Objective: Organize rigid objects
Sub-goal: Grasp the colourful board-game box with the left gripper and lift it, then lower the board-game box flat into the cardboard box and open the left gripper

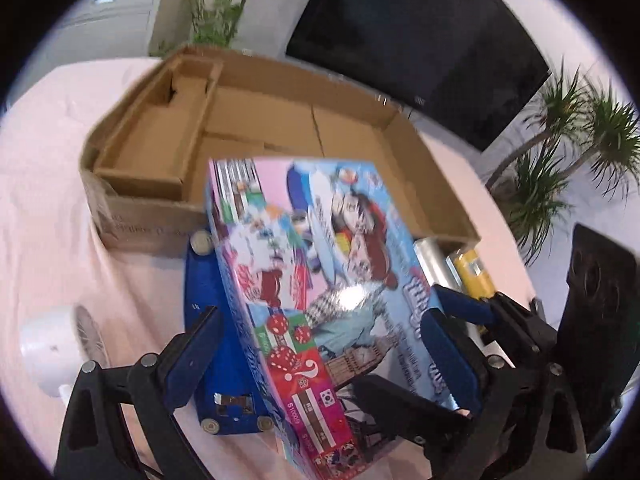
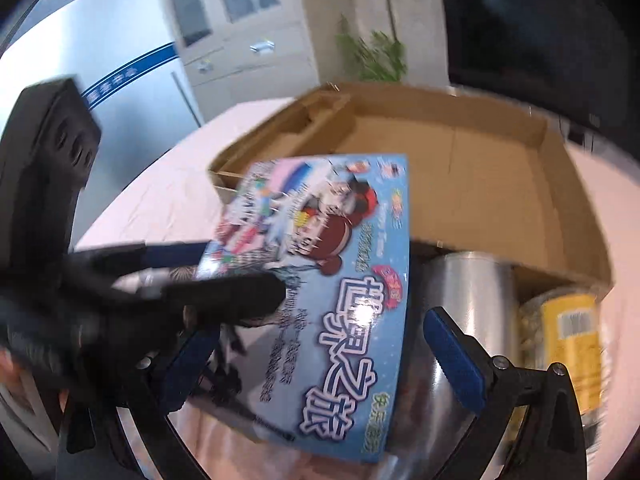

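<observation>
**Board game box held over the carton's near edge**

The left tongs [image 1: 320, 340] are clenched on the board game box [image 1: 320, 280]: one blue pad presses the box's side on the left, the other bears on its printed face on the right. The box is tilted, its far end over the near wall of the open cardboard carton [image 1: 432, 168], which stands on the pink-covered desk [image 1: 48, 184]. The carton's main compartment holds nothing visible; a narrow cardboard divider section lies along its left side.

The right tongs [image 2: 320, 356] are released, jaws standing wide. The box [image 2: 332, 280] lies between them without pad contact on the right side; the left pad is hidden by the left tongs crossing in front.

Just beside the box, in front of the carton, stand a shiny metal cylinder [image 2: 464, 300] and a yellow-labelled container [image 2: 568, 344]. A white fan [image 1: 60, 344] sits on the desk at the left.
</observation>
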Demonstrator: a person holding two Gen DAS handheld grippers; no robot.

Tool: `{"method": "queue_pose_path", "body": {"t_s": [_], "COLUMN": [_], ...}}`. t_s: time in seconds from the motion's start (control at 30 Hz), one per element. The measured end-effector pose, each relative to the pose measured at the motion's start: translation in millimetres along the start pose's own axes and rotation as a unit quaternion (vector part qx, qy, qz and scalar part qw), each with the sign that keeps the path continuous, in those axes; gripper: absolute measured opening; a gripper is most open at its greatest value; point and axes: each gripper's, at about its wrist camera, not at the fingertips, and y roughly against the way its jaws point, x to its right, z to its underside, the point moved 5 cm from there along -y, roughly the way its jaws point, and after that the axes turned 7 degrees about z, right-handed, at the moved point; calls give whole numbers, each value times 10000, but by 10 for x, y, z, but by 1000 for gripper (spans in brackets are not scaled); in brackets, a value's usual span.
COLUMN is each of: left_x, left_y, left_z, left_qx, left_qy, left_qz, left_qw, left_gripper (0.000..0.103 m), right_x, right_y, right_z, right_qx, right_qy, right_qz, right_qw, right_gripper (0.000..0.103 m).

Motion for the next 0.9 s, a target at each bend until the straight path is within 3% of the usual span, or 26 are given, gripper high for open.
{"method": "queue_pose_path", "body": {"t_s": [0.07, 0.13, 0.3, 0.47, 0.6, 0.9], "left_x": [-13, -31, -83, 223, 448, 507], "left_y": [-80, -96, 10, 406, 604, 565], "left_z": [33, 55, 52, -105, -302, -895], "left_qx": [-106, -53, 115, 814, 1184, 1153], "left_qy": [-21, -59, 250, -519, -974, -1302], "left_qz": [-112, -256, -161, -613, -769, -778], "left_qw": [9999, 9996, 9995, 9934, 9852, 9817], "left_gripper": [95, 92, 80, 80, 80, 80], "right_x": [-48, -101, -167, -348, -320, -96], "right_y": [-96, -104, -100, 134, 391, 434], "right_z": [10, -2, -13, -100, -367, -986], "right_qx": [-136, -79, -108, 352, 927, 1062], "right_qy": [-99, -93, -250, -142, -293, -477], "right_qz": [-219, -154, -24, 283, 220, 237], "right_qw": [9996, 9998, 9996, 9989, 9950, 9929], "right_gripper": [103, 103, 102, 101, 100, 96]}}
